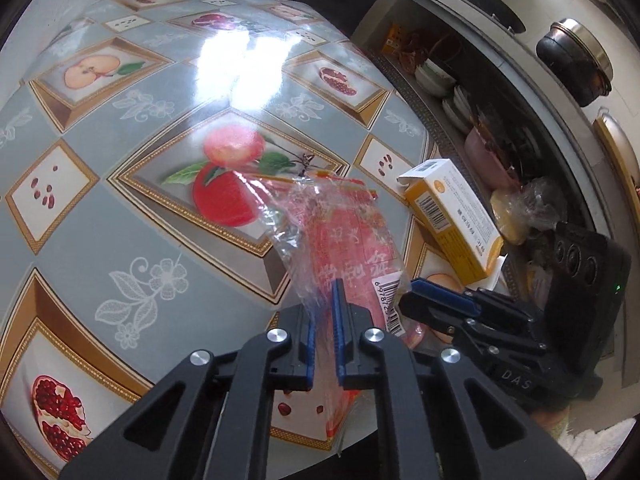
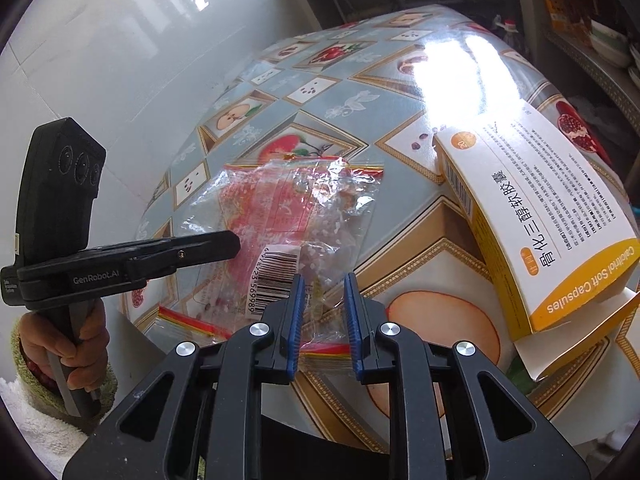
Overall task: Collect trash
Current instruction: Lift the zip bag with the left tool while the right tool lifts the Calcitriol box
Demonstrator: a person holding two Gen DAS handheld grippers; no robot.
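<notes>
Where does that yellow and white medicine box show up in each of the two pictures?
Left wrist view: the medicine box lies right of centre, at the table's right edge, beyond the plastic bag.
Right wrist view: the medicine box fills the right side, close up.
Shared landmark: the bag's barcode label.

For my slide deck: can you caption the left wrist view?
Left claw shut on a crinkled plastic bag above the fruit-print tablecloth, yellow capsule box beside it.

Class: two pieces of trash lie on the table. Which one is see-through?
The crinkled clear plastic bag with red print: the tablecloth pattern shows through it. The yellow-and-white cardboard medicine box beside it is opaque.
</notes>
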